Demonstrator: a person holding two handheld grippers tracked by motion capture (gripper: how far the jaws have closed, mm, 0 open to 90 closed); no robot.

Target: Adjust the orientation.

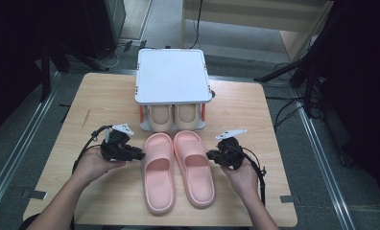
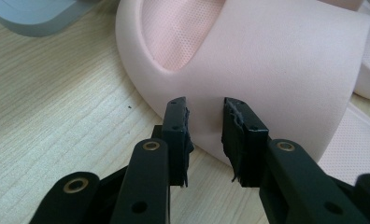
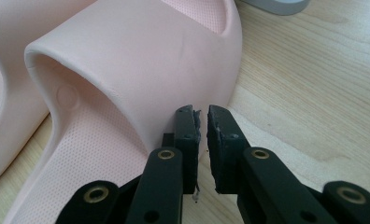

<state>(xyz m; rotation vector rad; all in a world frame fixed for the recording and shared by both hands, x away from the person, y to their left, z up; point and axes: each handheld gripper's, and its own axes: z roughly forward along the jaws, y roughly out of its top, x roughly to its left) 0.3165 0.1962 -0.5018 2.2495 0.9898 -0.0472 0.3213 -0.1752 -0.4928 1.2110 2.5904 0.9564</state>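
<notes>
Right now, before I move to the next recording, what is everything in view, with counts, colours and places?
Pink foam slide sandals: two, pink, side by side mid-table, toes toward the rack.
Beige slides: two, beige, on the rack's lower level.
White two-level shoe rack: one, white top with orange posts, far middle of the table.
Light wooden table: one, pale wood grain.
Left gripper: black, jaws slightly apart against the left sandal's outer side.
Right gripper: black, jaws nearly closed beside the right sandal.
Hands: two, holding the grippers.
</notes>
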